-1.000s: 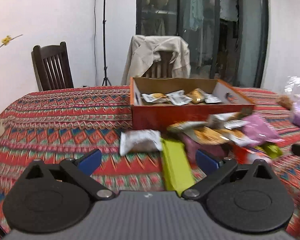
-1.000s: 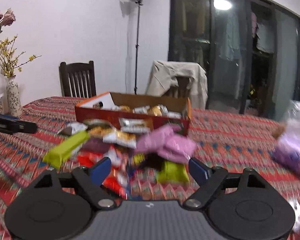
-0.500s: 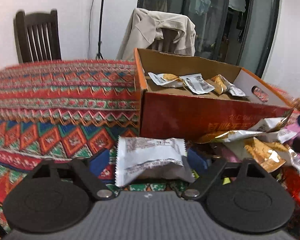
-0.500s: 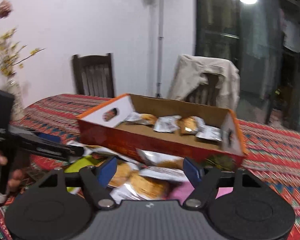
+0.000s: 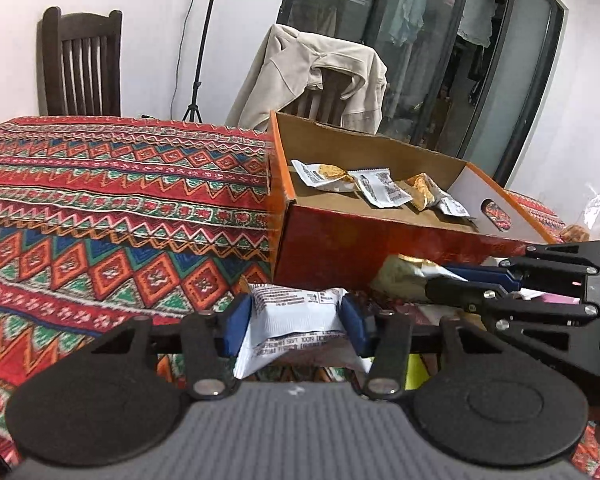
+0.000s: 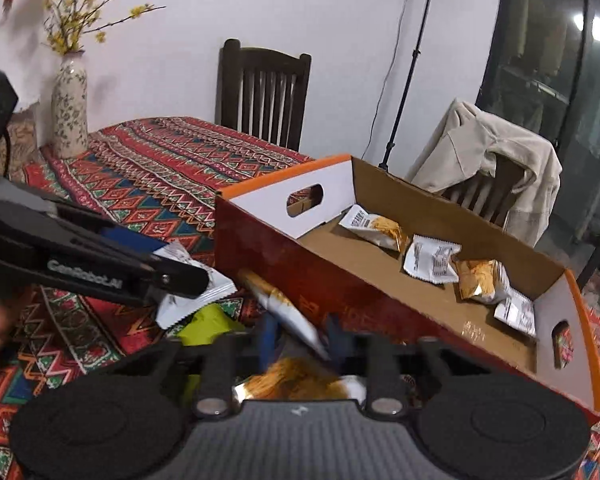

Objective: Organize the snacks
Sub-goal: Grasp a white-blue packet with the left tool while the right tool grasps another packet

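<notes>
An orange cardboard box [image 5: 384,236] with several snack packets [image 5: 376,186] inside stands on the patterned tablecloth. My left gripper [image 5: 296,320] is shut on a white snack packet [image 5: 296,318] just in front of the box's left corner. My right gripper [image 6: 300,334] is shut on a gold-and-white snack packet [image 6: 284,308] by the box's near wall [image 6: 364,300]. In the left wrist view the right gripper [image 5: 460,280] reaches in from the right with that packet [image 5: 404,274]. In the right wrist view the left gripper [image 6: 188,280] reaches in from the left with the white packet [image 6: 196,292].
More snacks lie under the grippers, including a lime-green bar [image 6: 208,320] and an orange packet [image 6: 296,380]. A flowered vase [image 6: 69,108] stands at the table's far left. A dark wooden chair [image 5: 80,64] and a chair draped with a beige jacket [image 5: 316,76] stand behind the table.
Both grippers moved in toward the snacks in front of the box. The left closed on the white packet. The right closed on the gold-and-white packet.
</notes>
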A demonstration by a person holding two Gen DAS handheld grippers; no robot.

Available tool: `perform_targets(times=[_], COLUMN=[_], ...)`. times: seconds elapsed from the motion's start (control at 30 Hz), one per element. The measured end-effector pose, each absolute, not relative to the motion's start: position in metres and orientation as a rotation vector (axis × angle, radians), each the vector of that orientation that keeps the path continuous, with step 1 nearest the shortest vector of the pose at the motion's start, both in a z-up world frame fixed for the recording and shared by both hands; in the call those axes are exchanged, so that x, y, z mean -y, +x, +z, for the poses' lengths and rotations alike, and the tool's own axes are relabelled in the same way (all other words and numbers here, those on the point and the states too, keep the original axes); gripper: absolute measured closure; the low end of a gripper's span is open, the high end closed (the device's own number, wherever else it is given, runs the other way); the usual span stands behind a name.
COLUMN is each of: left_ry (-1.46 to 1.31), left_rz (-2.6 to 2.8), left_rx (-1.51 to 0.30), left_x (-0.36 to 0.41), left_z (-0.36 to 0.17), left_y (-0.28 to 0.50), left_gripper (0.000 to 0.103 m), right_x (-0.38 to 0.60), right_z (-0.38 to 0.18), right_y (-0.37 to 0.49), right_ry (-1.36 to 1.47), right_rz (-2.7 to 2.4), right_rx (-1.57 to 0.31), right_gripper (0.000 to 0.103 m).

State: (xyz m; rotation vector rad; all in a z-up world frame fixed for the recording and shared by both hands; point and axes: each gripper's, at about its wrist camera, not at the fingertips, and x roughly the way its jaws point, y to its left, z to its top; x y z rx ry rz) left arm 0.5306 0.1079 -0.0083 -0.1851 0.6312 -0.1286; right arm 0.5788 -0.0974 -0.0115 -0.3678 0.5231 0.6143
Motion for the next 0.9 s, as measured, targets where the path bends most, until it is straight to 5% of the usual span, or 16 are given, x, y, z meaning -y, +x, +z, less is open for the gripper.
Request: perform_targets(times=[0.47, 0.9], left_ry=[-0.282, -0.27], left_rz=[-0.194, -0.211], left_rx=[-0.5, -0.542], left_x=[-0.077, -0.031], left_z=[0.034, 0.032], left_y=[0.346, 0.267], left_gripper=[0.052, 0.052], right_x=[0.17, 0.257], right_z=[0.04, -0.003], right_y=[0.432, 0.307], right_ry=[-0.233, -0.095], right_rz=[0.575, 0.508], right_rx=[-0.343, -0.485], right_gripper=[0.097, 0.097])
